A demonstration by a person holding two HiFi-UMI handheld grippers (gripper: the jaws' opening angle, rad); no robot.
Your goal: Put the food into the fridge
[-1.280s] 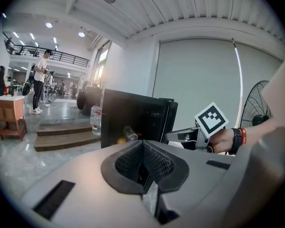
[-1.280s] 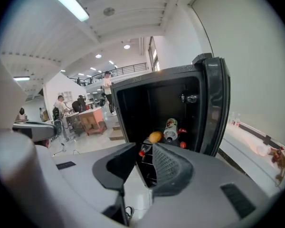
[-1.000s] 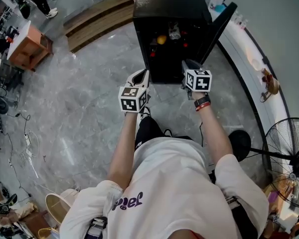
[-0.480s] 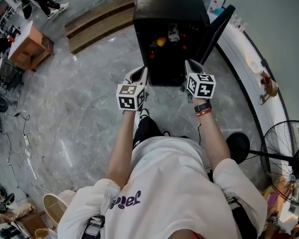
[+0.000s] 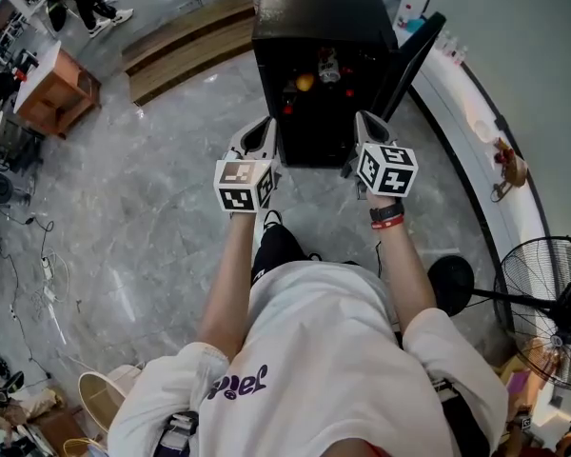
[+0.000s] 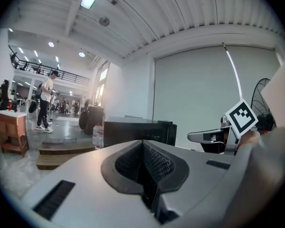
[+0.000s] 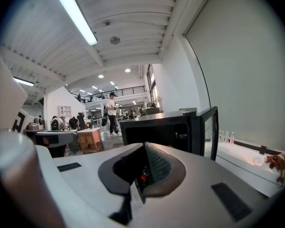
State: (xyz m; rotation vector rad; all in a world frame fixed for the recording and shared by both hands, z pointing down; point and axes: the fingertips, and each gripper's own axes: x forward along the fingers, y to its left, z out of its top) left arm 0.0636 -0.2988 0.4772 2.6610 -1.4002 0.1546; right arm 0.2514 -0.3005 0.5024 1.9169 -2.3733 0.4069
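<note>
Left claw (image 5: 262,139) pressed together, empty. Right claw (image 5: 368,129) also together (just been closing, nothing between). Food (image 5: 305,82), orange piece, sits inside the black fridge (image 5: 324,12), door (image 5: 414,55) open, just ahead of both claws.

Long wooden steps (image 5: 186,36) lie on the grey floor (image 5: 143,217). An orange cabinet (image 5: 52,89) stands left of the steps, a black fan (image 5: 547,303) far right.
</note>
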